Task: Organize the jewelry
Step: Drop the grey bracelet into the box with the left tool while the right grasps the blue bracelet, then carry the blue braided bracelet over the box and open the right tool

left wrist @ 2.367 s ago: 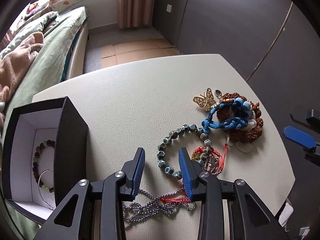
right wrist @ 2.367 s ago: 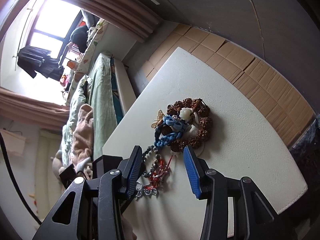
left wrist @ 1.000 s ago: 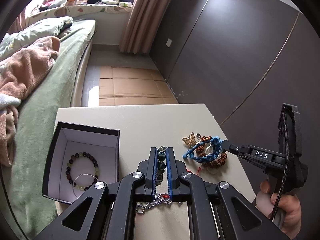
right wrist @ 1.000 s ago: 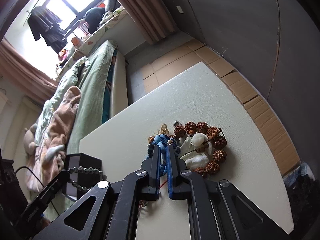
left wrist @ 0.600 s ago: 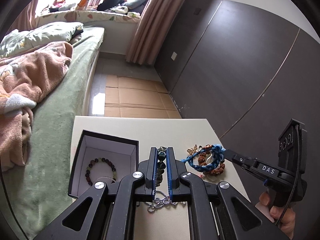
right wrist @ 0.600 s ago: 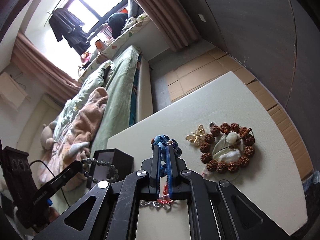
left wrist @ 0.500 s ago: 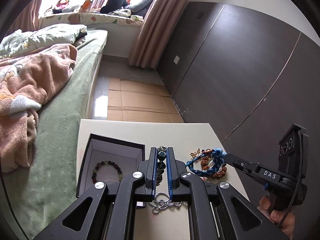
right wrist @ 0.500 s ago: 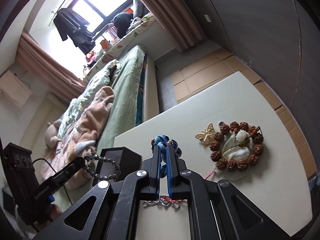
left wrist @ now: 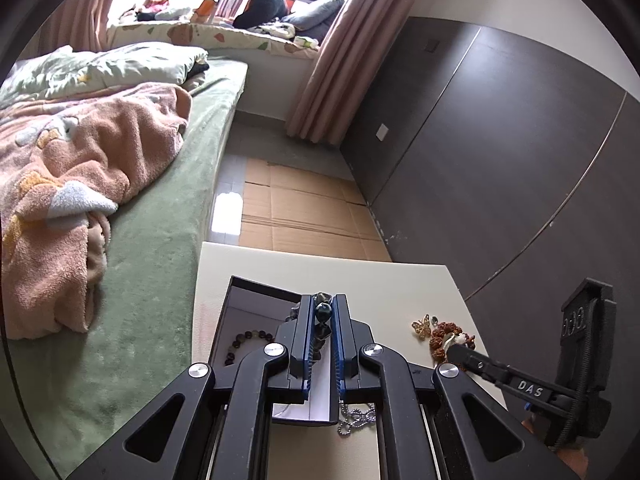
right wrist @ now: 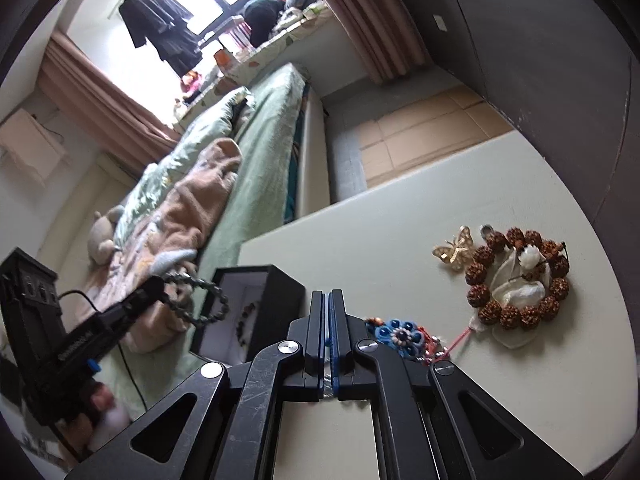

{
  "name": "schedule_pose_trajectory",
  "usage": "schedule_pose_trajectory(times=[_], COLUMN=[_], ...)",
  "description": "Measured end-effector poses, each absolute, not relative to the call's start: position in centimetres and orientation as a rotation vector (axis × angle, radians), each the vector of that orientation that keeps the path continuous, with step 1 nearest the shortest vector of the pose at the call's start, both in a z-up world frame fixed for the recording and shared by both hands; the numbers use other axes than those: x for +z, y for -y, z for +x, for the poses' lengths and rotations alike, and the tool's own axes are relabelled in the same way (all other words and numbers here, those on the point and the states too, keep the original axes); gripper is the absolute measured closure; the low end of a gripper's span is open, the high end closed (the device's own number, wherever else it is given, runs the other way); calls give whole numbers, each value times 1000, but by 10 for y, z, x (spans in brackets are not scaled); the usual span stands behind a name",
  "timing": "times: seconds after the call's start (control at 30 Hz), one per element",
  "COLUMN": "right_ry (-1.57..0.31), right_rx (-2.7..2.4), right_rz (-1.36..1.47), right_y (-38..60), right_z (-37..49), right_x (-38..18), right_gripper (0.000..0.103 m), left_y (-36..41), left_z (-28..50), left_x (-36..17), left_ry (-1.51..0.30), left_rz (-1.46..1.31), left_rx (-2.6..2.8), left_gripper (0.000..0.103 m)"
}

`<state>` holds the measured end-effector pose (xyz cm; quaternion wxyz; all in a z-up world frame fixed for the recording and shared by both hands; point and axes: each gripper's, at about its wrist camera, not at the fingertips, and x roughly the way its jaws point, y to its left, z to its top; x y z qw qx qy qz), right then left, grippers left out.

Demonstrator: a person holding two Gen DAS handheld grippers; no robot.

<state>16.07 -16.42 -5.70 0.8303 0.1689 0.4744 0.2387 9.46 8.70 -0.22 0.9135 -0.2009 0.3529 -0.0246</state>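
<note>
clearly "das" on right hand-held gripper (left wrist: pixel 454 351)

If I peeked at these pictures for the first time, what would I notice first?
Probably the left gripper, shut on a dangling string of dark beads above the open black box. Next, the big brown bead bracelet lying on the white table with a gold butterfly beside it.

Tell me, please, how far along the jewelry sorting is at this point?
Early on. One beaded bracelet already lies in the black box. In hand: the left claw grips the grey bead bracelet above the box; the right claw pinches the blue braided bracelet. Left on the table: butterfly brooch, brown seed bracelet, silver chain.
</note>
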Motion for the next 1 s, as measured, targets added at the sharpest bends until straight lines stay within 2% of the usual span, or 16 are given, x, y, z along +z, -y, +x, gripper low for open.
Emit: schedule_pose_trajectory(times=[0.03,0.1,0.13,0.53,0.57,0.63,0.67,0.7,0.77,0.93,1.0], right_ry=[-1040,-1080,-1090,-1186,-1188,-1178,-1168,-1161,-1150,-1113,-1103], right_rx=[475,442,441,353,343,341,340,343,352,369,380], right_rz=[328,293,284,42,24,6,11,26,72,174,212], right_y=[163,163,163,129,127,127,128,130,137,152,157], right_z=[163,166,167,177,177,176,175,175,175,177,178], right_x=[-64,-75,-79,-115,-117,-116,-114,-112,-106,-93,-90], right_gripper=[92,63,58,56,56,57,67,75,80,81,82], left_y=[-88,-90,-91,-97,-98,-101,-103,-105,-109,-118,-121], left_z=[95,96,97,109,109,109,108,106,103,104,105], left_x=[-3,-4,-4,-22,-23,-24,-24,-23,-20,-23,-24], left_ry=[-728,-735,-739,-856,-862,-866,-859,-846,-819,-831,-829], left_rz=[-415,-424,-428,-485,-486,-495,-505,-515,-533,-574,-581], left_rx=[-49,-52,-53,-63,-54,-45,-44,-41,-27,-4,11], left_gripper=[95,95,95,93,90,67,42,25,18,18,12])
